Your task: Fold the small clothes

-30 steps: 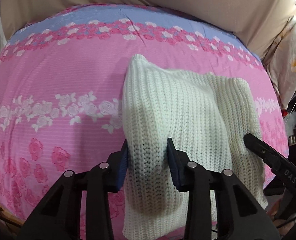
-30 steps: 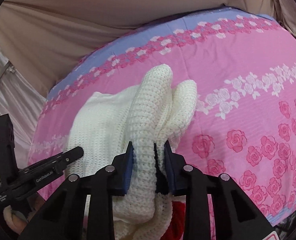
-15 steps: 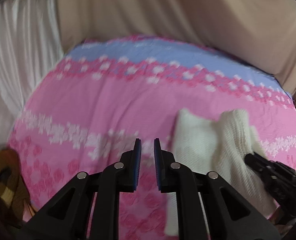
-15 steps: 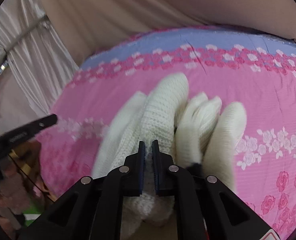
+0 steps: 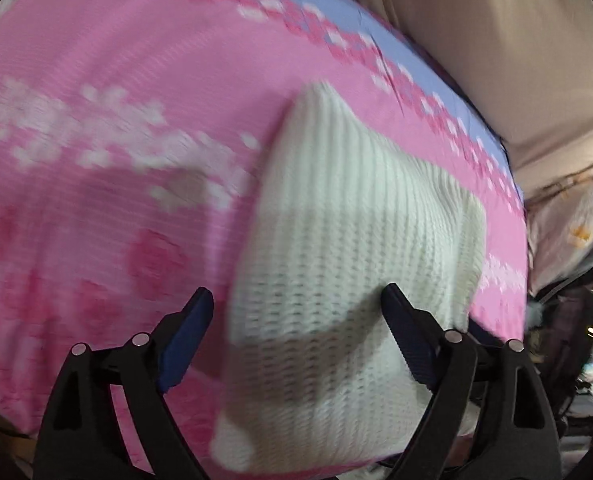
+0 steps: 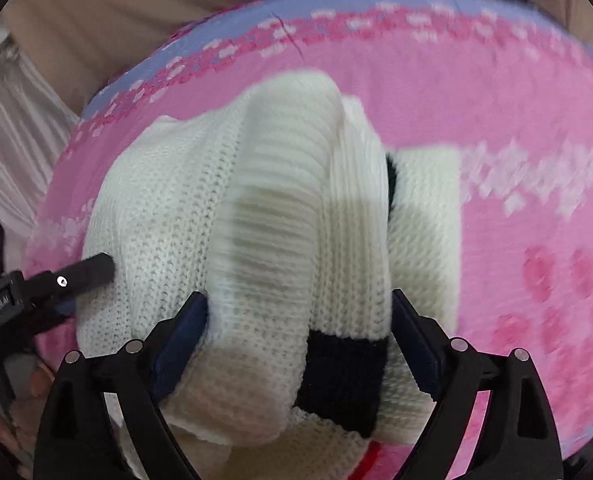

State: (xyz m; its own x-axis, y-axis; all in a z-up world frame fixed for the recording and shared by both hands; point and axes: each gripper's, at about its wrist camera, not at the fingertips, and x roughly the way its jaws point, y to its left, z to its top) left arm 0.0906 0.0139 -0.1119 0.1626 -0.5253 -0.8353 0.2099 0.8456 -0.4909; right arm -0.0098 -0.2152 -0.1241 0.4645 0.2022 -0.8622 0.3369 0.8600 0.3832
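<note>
Nearest, the left gripper (image 5: pixel 292 340) stands wide open with its jaws either side of the near edge of the white knitted sweater (image 5: pixel 336 280), holding nothing. The right gripper (image 6: pixel 298 340) is likewise spread wide around bunched folds with a black band (image 6: pixel 342 380). The sweater lies on the pink flowered bedsheet (image 5: pixel 96 120); it looks soft, thick and floppy, so a hem or corner seems the best hold.

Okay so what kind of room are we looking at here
Most likely a bedroom at home. The white knit sweater lies on a bed covered by a pink floral sheet, a beige drape hangs behind it, and what looks like a pillow sits at the side.
</note>
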